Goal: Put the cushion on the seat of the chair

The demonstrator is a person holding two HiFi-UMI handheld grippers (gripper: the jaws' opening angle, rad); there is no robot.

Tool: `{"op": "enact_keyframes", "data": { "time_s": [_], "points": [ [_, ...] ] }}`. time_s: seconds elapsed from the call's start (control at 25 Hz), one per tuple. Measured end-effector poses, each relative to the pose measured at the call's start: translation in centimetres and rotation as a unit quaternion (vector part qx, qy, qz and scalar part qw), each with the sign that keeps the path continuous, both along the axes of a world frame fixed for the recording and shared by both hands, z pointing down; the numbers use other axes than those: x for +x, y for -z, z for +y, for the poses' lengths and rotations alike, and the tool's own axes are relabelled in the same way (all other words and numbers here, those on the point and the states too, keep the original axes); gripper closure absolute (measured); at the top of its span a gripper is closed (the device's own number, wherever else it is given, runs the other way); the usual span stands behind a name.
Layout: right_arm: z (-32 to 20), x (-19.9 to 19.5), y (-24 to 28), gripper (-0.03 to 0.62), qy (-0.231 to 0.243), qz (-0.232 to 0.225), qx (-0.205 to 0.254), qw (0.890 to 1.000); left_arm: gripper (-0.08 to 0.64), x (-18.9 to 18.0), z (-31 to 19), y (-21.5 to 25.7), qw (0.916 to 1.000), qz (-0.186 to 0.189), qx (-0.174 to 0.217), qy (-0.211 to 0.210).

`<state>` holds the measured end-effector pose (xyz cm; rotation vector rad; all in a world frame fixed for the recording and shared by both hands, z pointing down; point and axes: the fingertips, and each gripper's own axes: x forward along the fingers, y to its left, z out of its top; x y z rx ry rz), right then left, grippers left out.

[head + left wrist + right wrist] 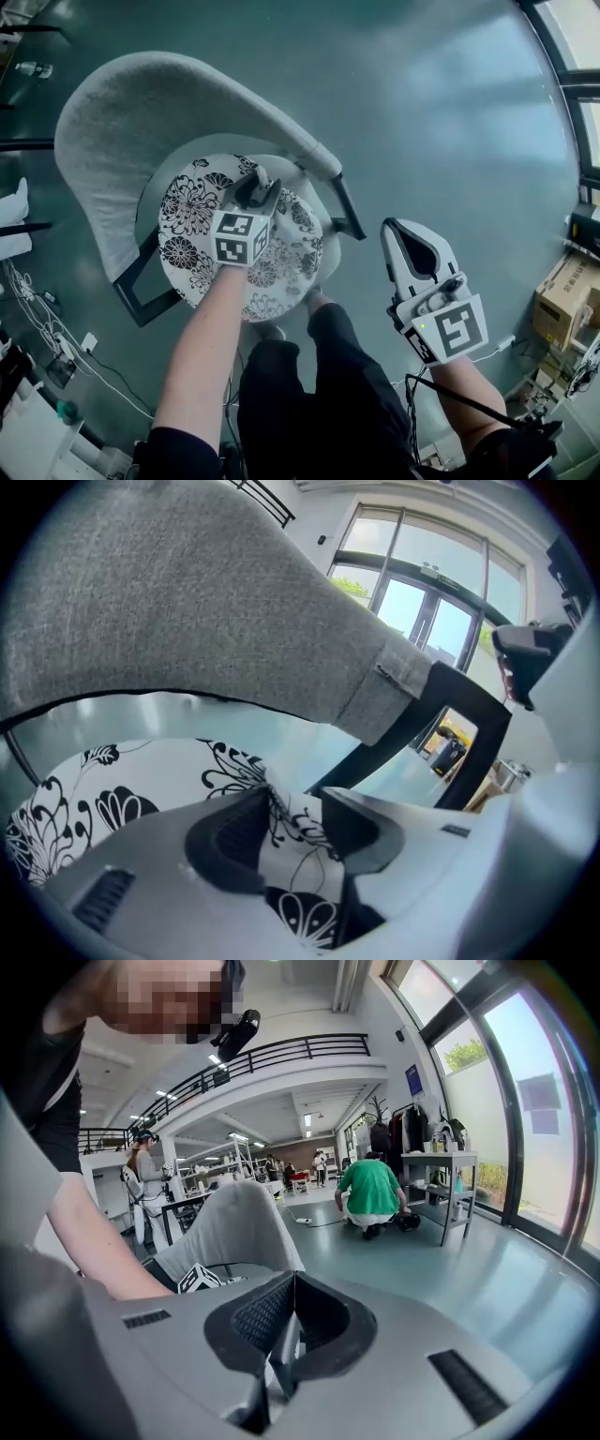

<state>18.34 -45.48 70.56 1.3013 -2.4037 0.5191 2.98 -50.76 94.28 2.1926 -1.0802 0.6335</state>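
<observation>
The round white cushion (192, 220) with black flower print lies on the seat of the grey armchair (122, 112). My left gripper (260, 178) is over the cushion's far right part. In the left gripper view its jaws (295, 799) stand apart, with a raised fold of the cushion (94, 789) between them and a gap beside the fold. The chair's backrest (187, 592) arches above. My right gripper (398, 228) hangs over the floor to the right of the chair, shut and empty; its tips (293, 1274) meet in the right gripper view.
The person's dark trouser legs (309, 375) stand just before the chair. Cables and a power strip (66, 361) lie at the lower left, cardboard boxes (562, 300) at the right. A person in green (372, 1190) crouches far off by a table (441, 1180).
</observation>
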Motion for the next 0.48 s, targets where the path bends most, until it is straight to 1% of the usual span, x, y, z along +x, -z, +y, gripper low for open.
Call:
{"op": "enact_keyframes", "data": {
  "time_s": [0.04, 0.08, 0.12, 0.16, 0.2, 0.28, 0.32, 0.4, 0.48],
  "points": [
    [0.0, -0.2, 0.2, 0.582, 0.001, -0.001, 0.002, 1.000, 0.394, 0.1, 0.0, 0.1, 1.0000, 0.008, -0.001, -0.003],
    [0.1, -0.3, 0.4, 0.581, 0.001, -0.002, 0.004, 1.000, 0.365, 0.4, 0.1, 0.3, 0.9997, 0.021, -0.003, -0.009],
    [0.1, -0.5, 0.6, 0.582, 0.002, -0.003, 0.006, 1.000, 0.324, 0.8, 0.3, 0.5, 0.9992, 0.035, -0.007, -0.019],
    [0.2, -0.6, 0.8, 0.582, 0.003, -0.004, 0.008, 1.000, 0.264, 1.3, 0.6, 0.7, 0.9984, 0.045, -0.010, -0.033],
    [0.3, -0.8, 1.0, 0.583, 0.003, -0.005, 0.009, 1.000, 0.219, 1.7, 1.0, 0.9, 0.9976, 0.048, -0.012, -0.048],
    [0.6, -1.0, 1.3, 0.581, 0.005, -0.006, 0.010, 1.000, 0.218, 1.9, 1.8, 1.4, 0.9967, 0.039, -0.010, -0.070],
    [0.7, -1.1, 1.5, 0.581, 0.006, -0.006, 0.010, 1.000, 0.218, 1.9, 2.2, 1.8, 0.9966, 0.036, -0.008, -0.074],
    [1.1, -1.4, 2.1, 0.581, 0.007, -0.007, 0.013, 1.000, 0.218, 1.4, 2.9, 3.1, 0.9971, 0.039, -0.001, -0.065],
    [1.3, -1.9, 3.0, 0.581, 0.009, -0.010, 0.021, 1.000, 0.218, 0.8, 3.5, 5.1, 0.9974, 0.050, 0.013, -0.050]
  ]
}}
